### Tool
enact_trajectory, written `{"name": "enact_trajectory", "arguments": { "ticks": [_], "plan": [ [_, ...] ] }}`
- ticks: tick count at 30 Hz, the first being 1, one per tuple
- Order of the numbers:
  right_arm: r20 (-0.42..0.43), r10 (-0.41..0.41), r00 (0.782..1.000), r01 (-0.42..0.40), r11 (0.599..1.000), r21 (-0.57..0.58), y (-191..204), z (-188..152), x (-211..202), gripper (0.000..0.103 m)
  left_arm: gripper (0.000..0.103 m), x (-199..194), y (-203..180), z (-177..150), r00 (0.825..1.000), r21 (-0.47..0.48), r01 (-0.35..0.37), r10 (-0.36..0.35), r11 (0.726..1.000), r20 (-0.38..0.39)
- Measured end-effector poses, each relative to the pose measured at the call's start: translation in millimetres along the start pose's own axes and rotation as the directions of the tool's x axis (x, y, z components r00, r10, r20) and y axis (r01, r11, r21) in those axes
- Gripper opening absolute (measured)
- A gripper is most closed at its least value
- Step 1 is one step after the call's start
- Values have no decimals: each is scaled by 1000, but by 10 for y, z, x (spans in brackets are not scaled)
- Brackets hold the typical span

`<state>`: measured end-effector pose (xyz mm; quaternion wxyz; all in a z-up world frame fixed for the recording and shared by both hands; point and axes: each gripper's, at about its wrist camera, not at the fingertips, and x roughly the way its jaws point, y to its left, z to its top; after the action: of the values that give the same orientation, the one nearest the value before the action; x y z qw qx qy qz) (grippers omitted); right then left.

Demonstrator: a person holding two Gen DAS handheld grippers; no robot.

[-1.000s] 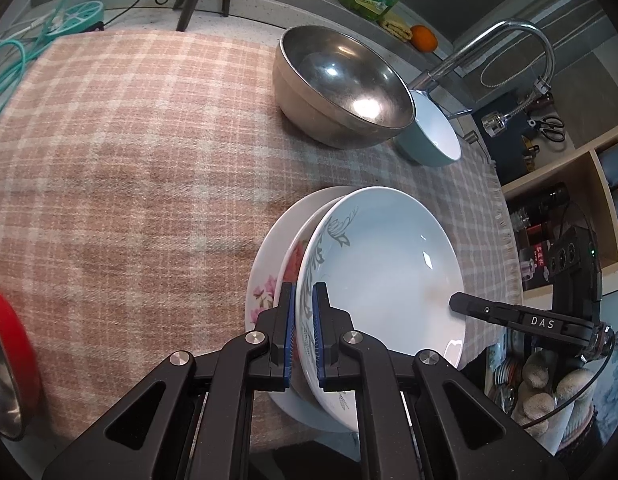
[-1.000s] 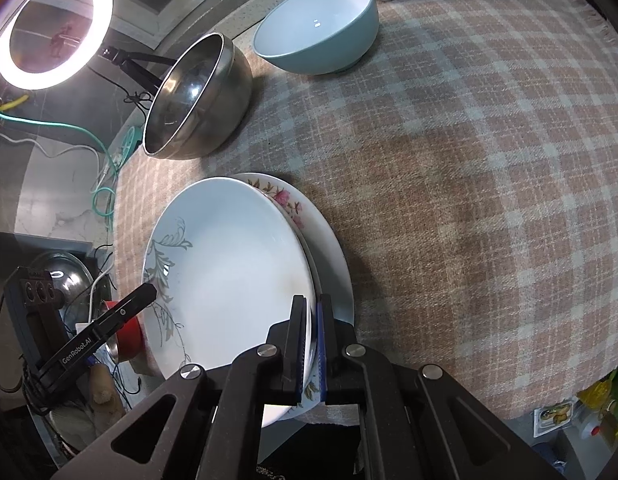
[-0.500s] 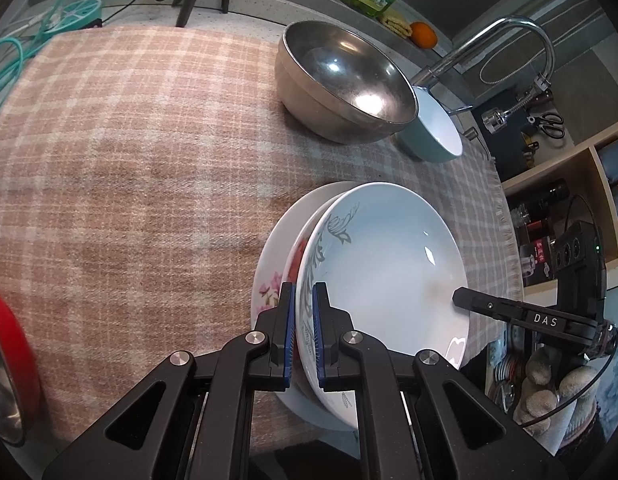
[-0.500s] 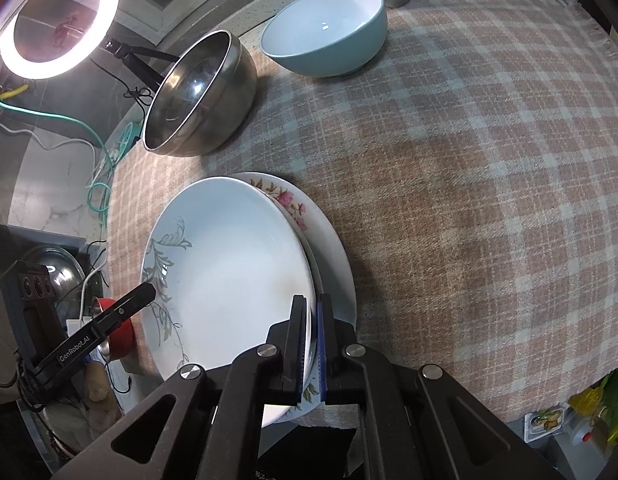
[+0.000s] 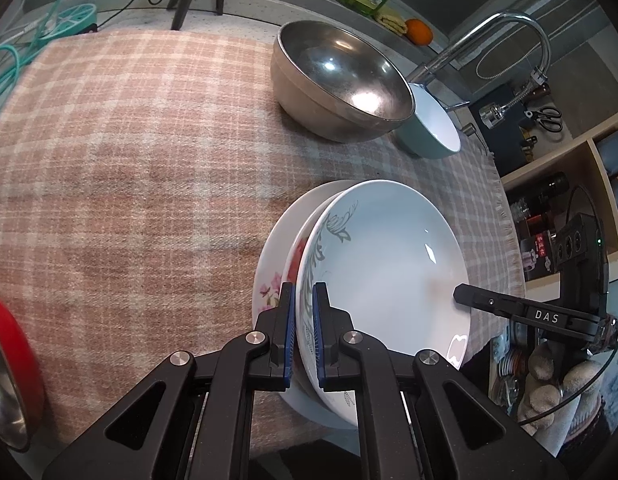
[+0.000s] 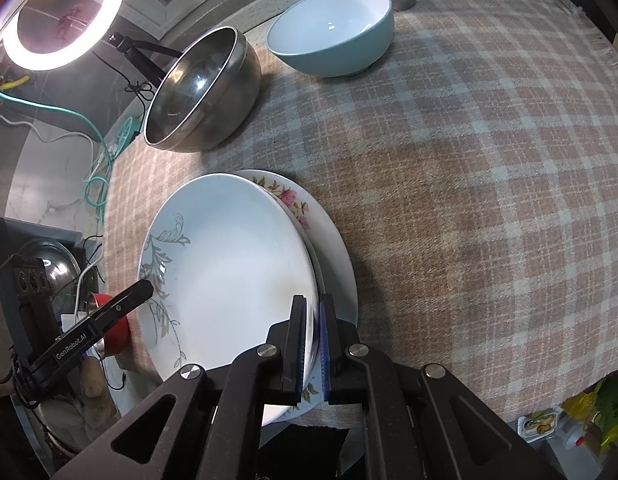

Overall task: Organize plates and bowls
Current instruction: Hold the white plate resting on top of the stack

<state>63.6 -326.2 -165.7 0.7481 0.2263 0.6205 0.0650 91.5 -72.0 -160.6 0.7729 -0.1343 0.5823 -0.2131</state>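
A white plate with a grey leaf pattern (image 5: 389, 272) is held at both sides over a floral plate (image 5: 275, 268) that lies on the checked cloth near the front edge. My left gripper (image 5: 304, 292) is shut on its left rim. My right gripper (image 6: 312, 308) is shut on the opposite rim of the same leaf plate (image 6: 229, 264). The leaf plate covers most of the floral plate (image 6: 333, 252), shifted a little to one side. Whether the two plates touch I cannot tell. Each gripper shows in the other's view: the right gripper (image 5: 459, 294) and the left gripper (image 6: 143, 290).
A steel mixing bowl (image 5: 341, 80) and a light blue bowl (image 6: 333, 32) stand at the back of the checked cloth (image 5: 129, 168), by the tap (image 5: 509, 28). A red-rimmed metal dish (image 5: 9, 368) sits at the far left. A ring light (image 6: 57, 12) stands behind.
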Motion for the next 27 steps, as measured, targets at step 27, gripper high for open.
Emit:
{"name": "enact_trajectory", "arguments": {
  "ticks": [27],
  "plan": [
    [-3, -4, 1000, 4, 1000, -3, 2, 18, 6, 7, 6, -18, -1, -3, 1000, 32, -19, 18, 999, 4]
  ]
}}
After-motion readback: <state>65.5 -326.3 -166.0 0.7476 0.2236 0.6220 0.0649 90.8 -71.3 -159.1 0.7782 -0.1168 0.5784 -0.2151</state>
